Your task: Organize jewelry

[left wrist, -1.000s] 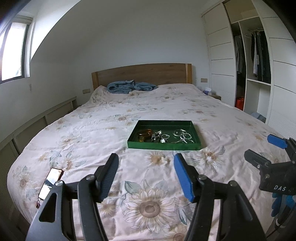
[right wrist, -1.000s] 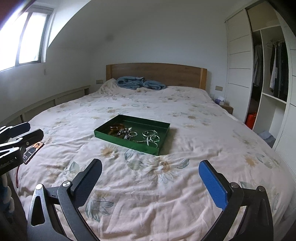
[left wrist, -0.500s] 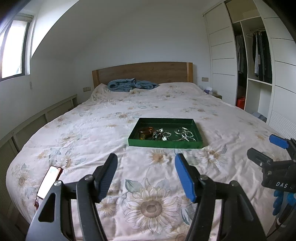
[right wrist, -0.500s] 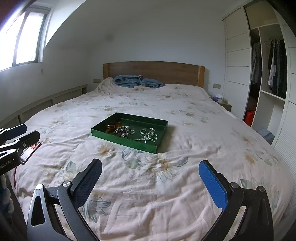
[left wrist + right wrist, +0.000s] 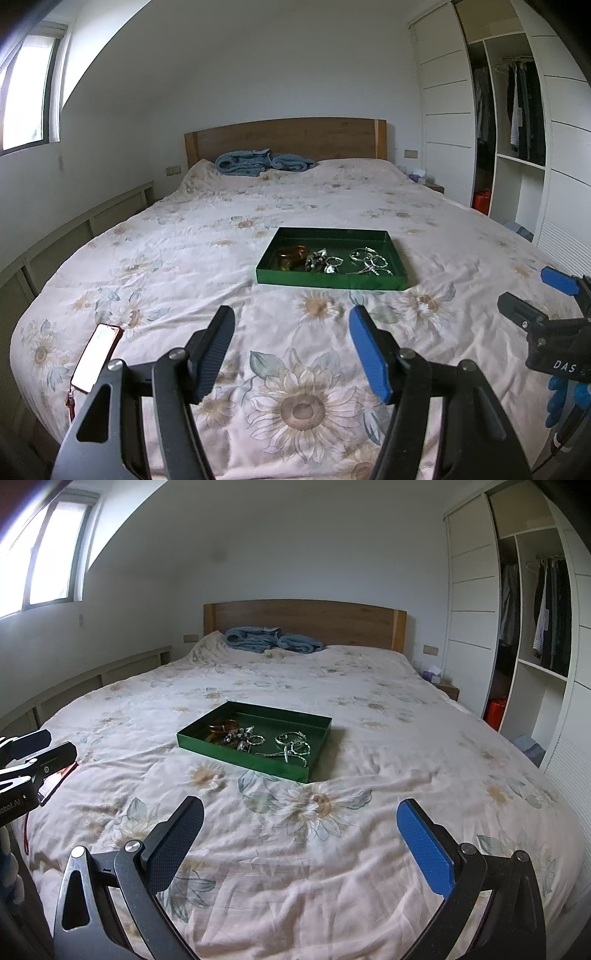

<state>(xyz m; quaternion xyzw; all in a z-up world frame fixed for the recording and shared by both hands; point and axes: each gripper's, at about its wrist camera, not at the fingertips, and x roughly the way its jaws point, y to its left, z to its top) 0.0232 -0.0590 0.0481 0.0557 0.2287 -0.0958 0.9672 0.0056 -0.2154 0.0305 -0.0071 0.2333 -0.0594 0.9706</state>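
Both pairs of jaws stand released with nothing between them: my left gripper (image 5: 291, 332) and my right gripper (image 5: 301, 825) hover over the near part of the bed, each with one black pad and one blue pad spread wide. On the side of the right gripper's body, seen at the right edge of the left wrist view, I can read the white letters "DAS"; on the left gripper's body, at the left edge of the right wrist view, part of a label reads "obot.AI".

Ahead of me, mid-bed, sits the shallow rectangular green tray (image 5: 332, 282) on the cream sunflower-print bedspread (image 5: 207, 258). Its long axis runs left to right across the bed, a long side facing me. Inside lie an amber translucent bangle (image 5: 291, 255) at the left end, a cluster of small silver pieces (image 5: 325, 261) in the middle, and silver bangles with a chain (image 5: 369, 260) toward the right.

Near the left edge of the bed lies a phone in a red case (image 5: 96, 356), screen up, long axis pointing roughly away from me. Far off, a rumpled blue blanket (image 5: 264, 162) rests against the wooden headboard (image 5: 288, 136).
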